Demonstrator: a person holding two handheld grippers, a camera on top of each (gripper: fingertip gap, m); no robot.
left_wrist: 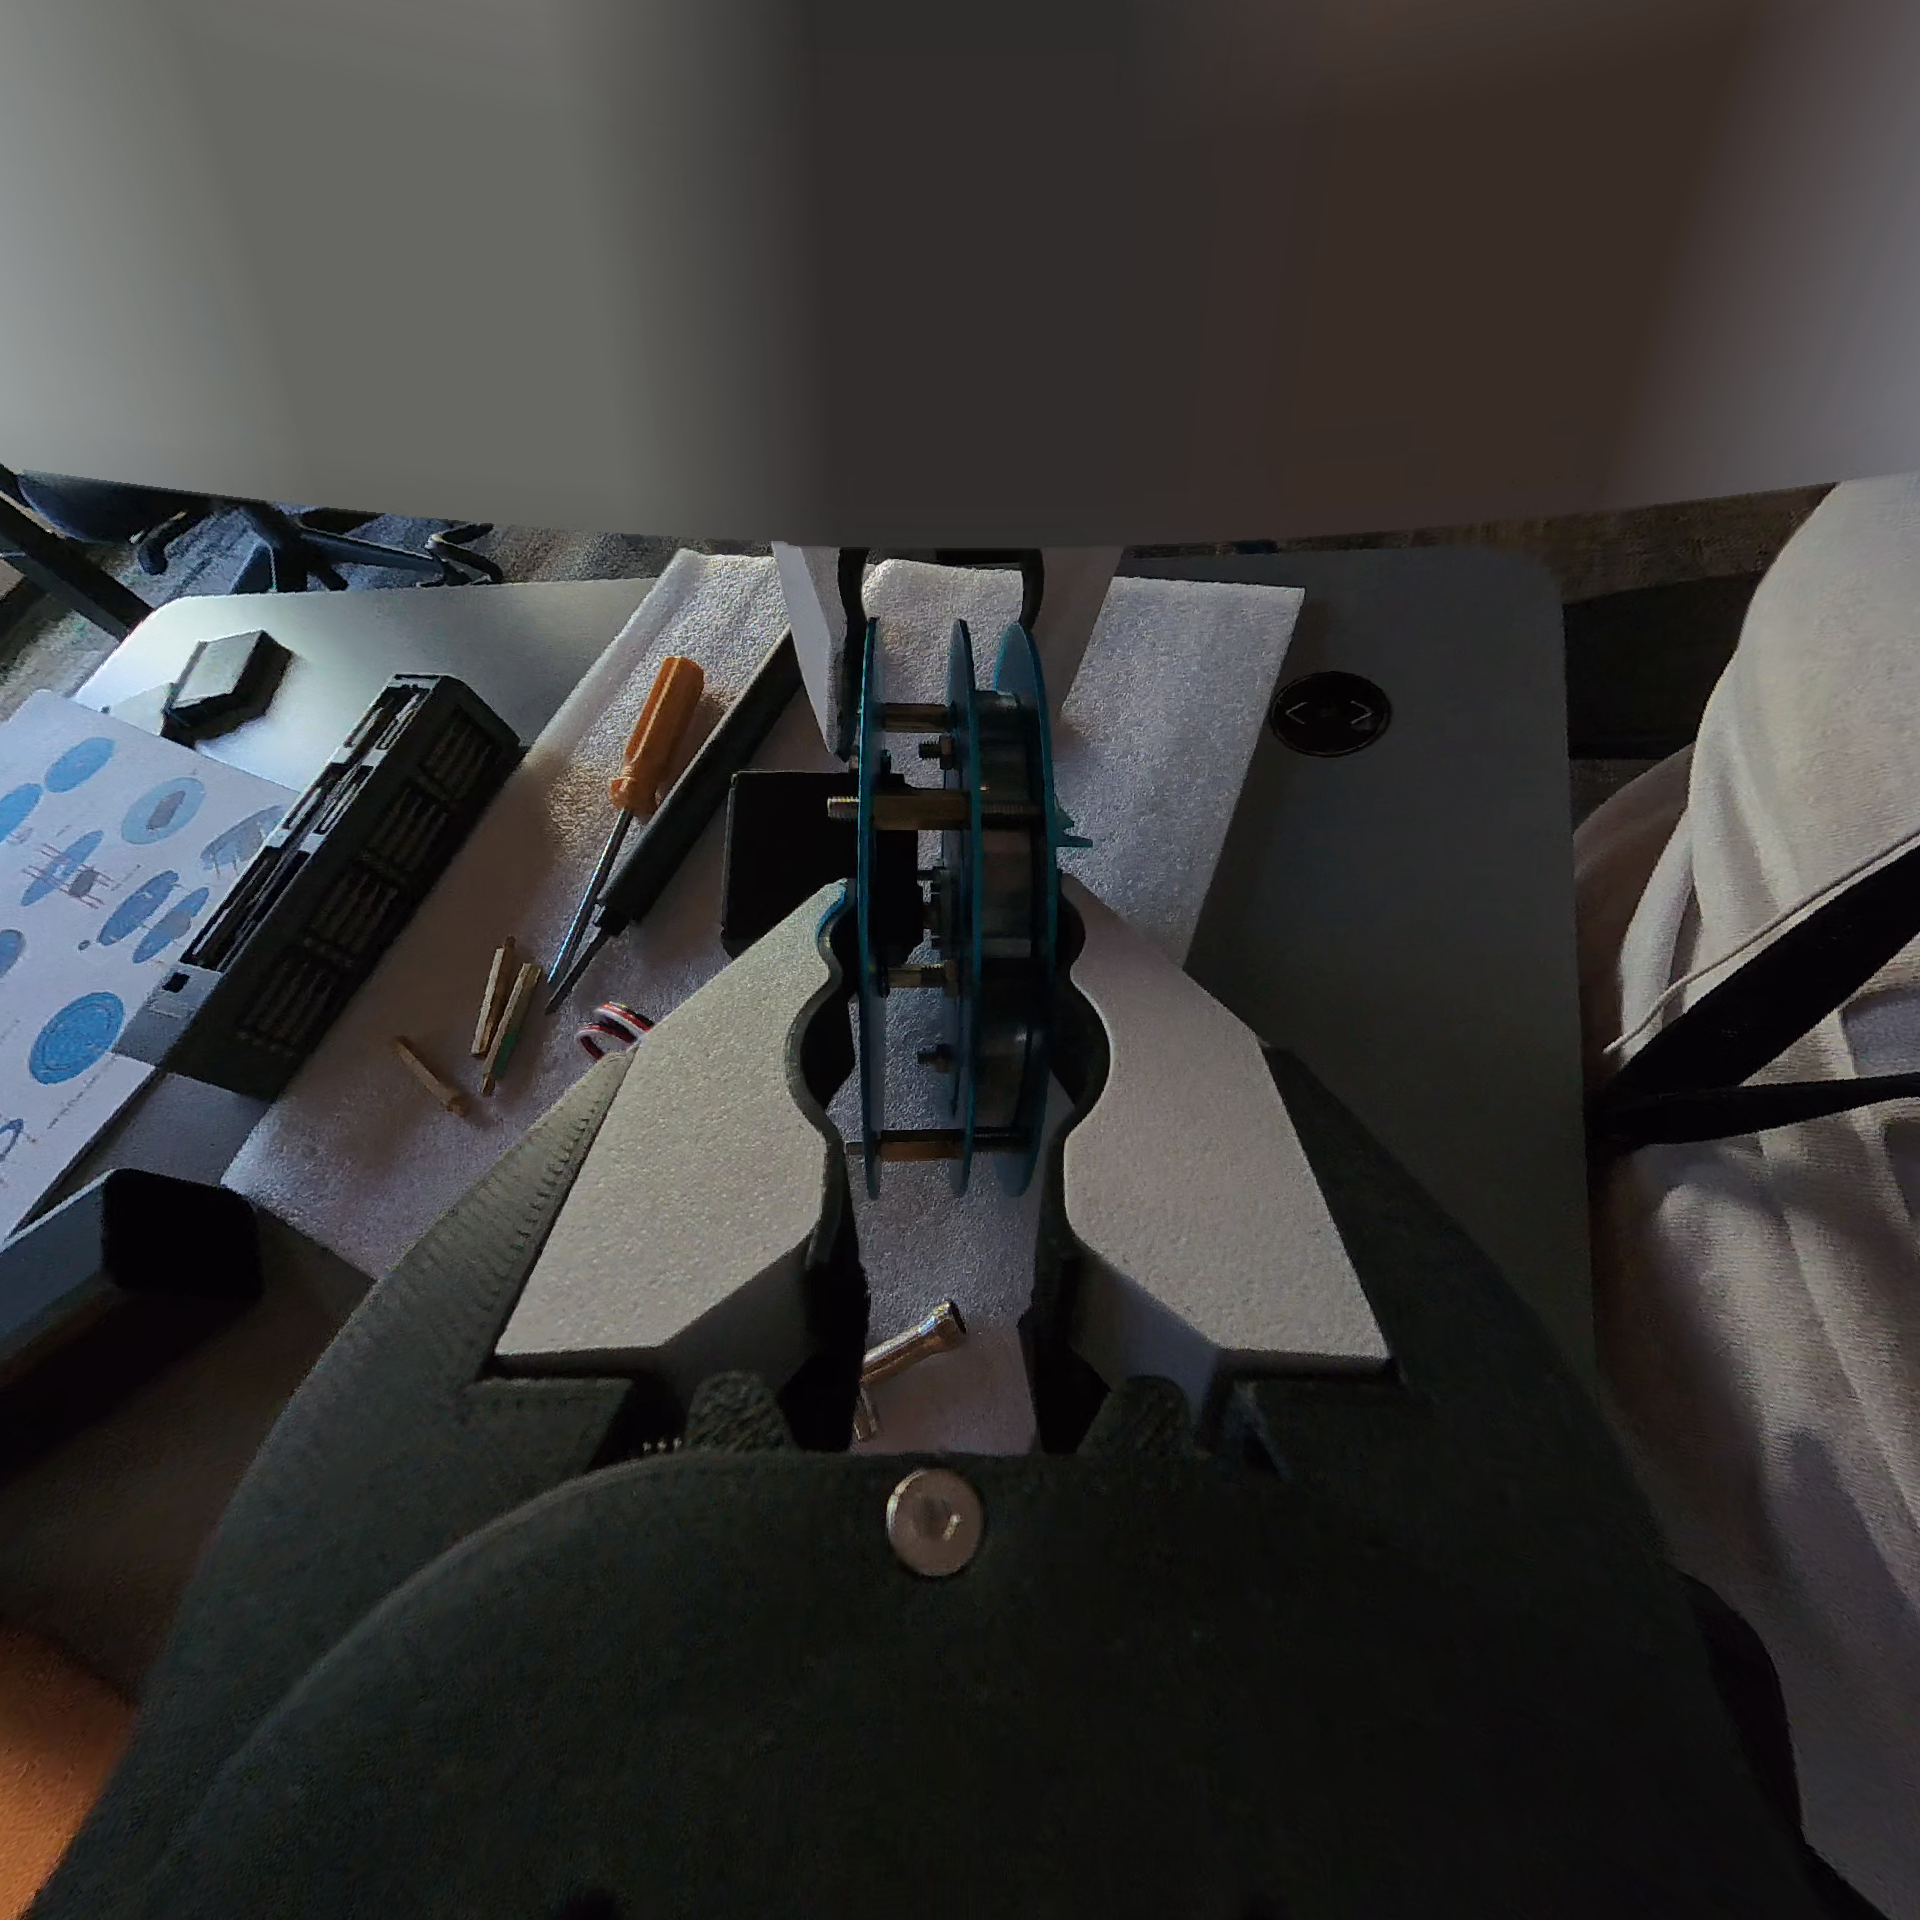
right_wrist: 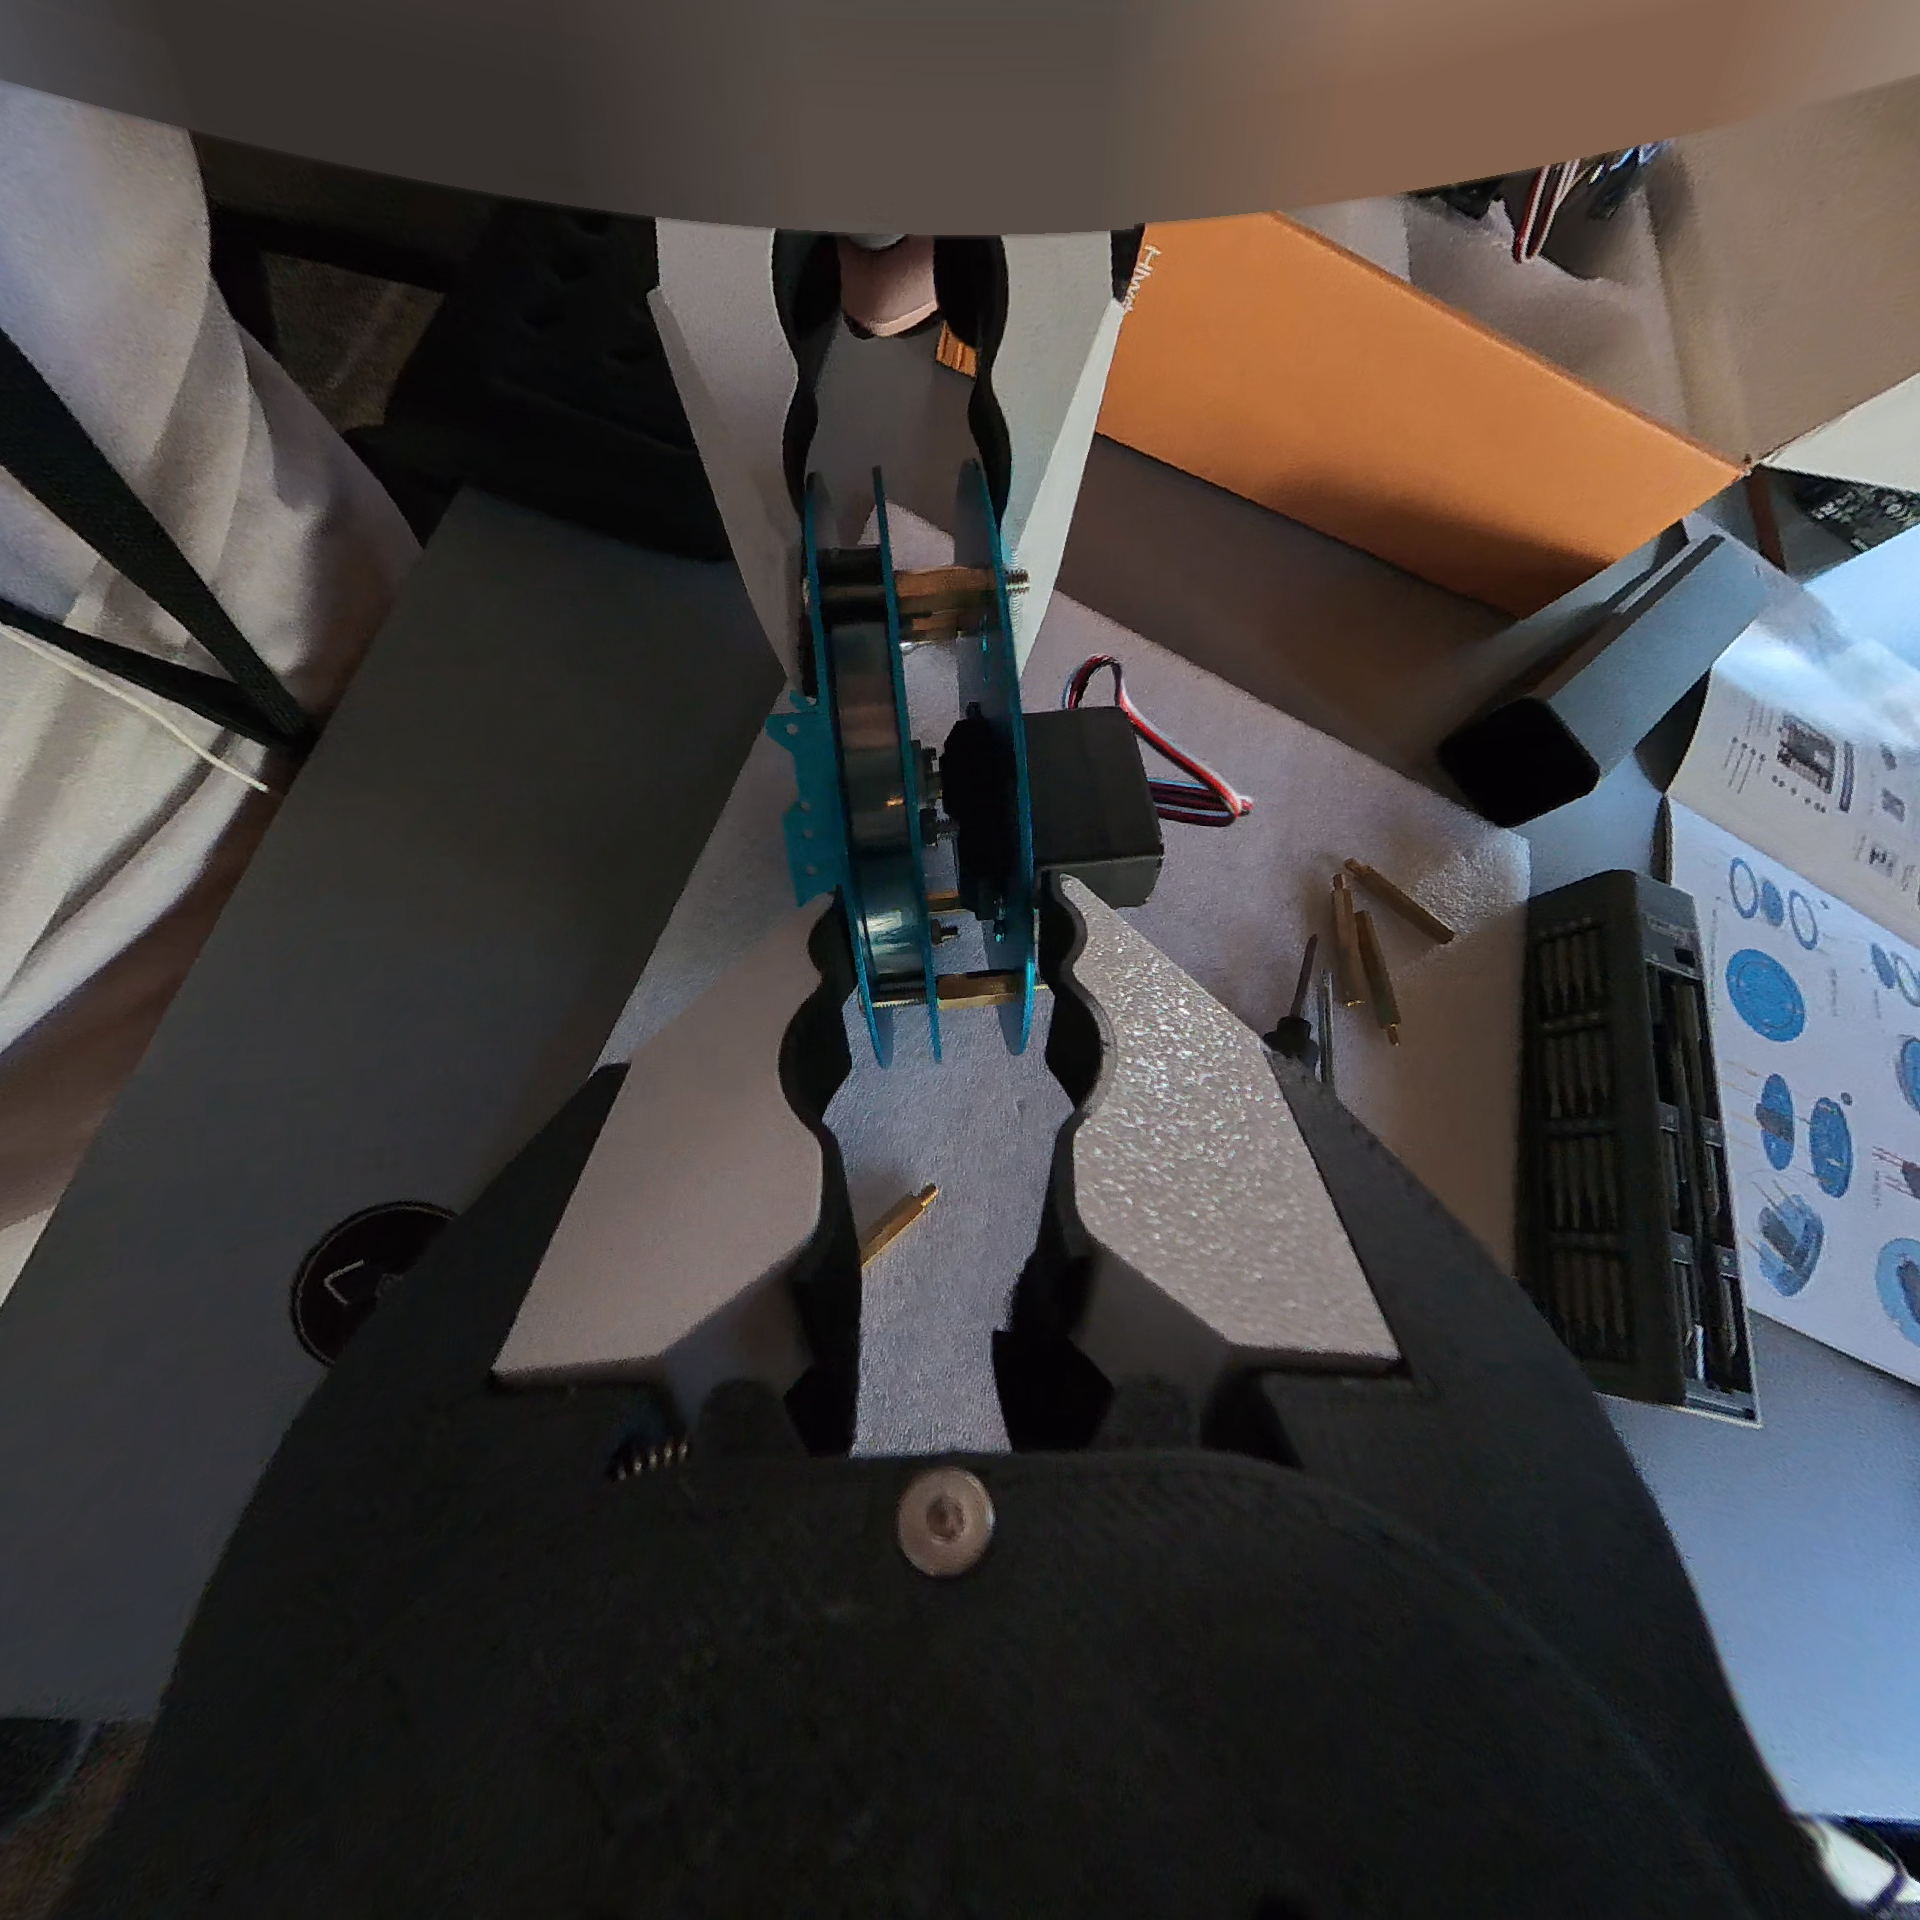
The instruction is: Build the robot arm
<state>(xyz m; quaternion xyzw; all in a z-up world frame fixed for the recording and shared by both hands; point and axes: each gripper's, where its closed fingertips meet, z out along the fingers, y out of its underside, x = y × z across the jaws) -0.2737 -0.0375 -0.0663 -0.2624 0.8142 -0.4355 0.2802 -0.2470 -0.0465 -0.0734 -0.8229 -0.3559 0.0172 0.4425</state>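
A blue disc assembly (left_wrist: pixel 1023 831) of stacked blue plates joined by brass standoffs, with a black servo (left_wrist: pixel 774 862) on one side, is held edge-up above a white foam mat (left_wrist: pixel 1174 727). My left gripper (left_wrist: pixel 951 935) is shut on its near edge. My right gripper's fingers (left_wrist: pixel 816 665) clamp the far edge from the opposite side. In the right wrist view my right gripper (right_wrist: pixel 940 925) is shut on the same assembly (right_wrist: pixel 883 935), the servo (right_wrist: pixel 1091 810) sticks out to the right with red, white and black wires, and the left gripper's fingers (right_wrist: pixel 727 468) grip the far edge.
An orange-handled screwdriver (left_wrist: pixel 649 748), loose brass standoffs (left_wrist: pixel 504 1003), a black bit case (left_wrist: pixel 343 883) and a printed sheet (left_wrist: pixel 94 862) lie left. A metal socket piece (left_wrist: pixel 914 1351) lies under my left gripper. An orange box (right_wrist: pixel 1351 416) and grey tube (right_wrist: pixel 1590 686) stand behind. A person's light clothing (left_wrist: pixel 1766 1039) is right. Left and right tips are no more than a few centimetres apart. The metal socket piece (left_wrist: pixel 914 1351) is about 11 cm from my left fingertips.
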